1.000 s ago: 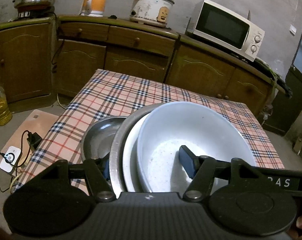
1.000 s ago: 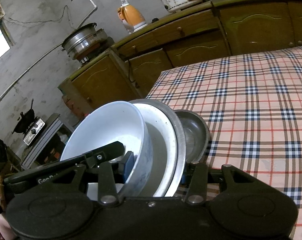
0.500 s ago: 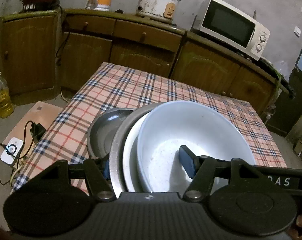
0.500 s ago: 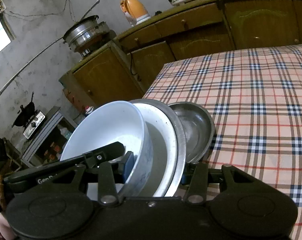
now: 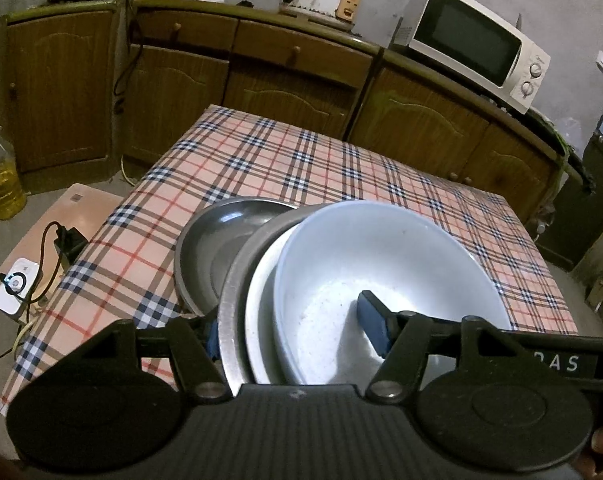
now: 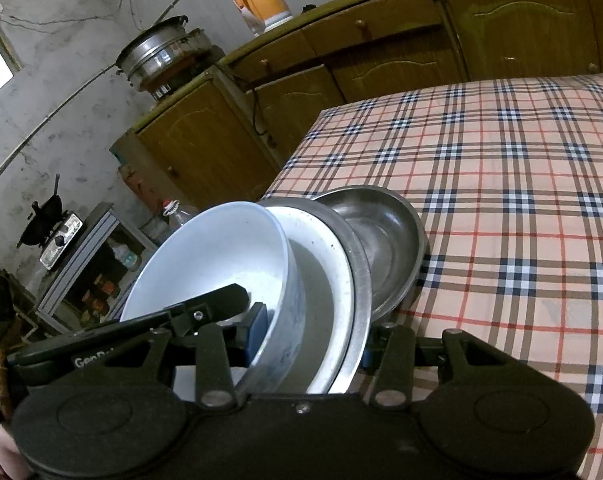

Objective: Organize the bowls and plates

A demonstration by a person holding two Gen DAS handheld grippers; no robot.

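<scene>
Lowered toward the plaid worktop (image 5: pixel 341 168), one stack of two steel plates (image 5: pixel 205 248), one white plate (image 5: pixel 261 300) and one white bowl (image 5: pixel 381 256) stays clamped by left claw (image 5: pixel 293 328) and right claw (image 6: pixel 309 332).

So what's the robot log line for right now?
left gripper: shut on dish stack | right gripper: shut on dish stack | white ceramic bowl topmost | grey metal plate lowest

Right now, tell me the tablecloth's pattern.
The tablecloth is pink plaid with navy, red stripes; clearest in left wrist view.
</scene>
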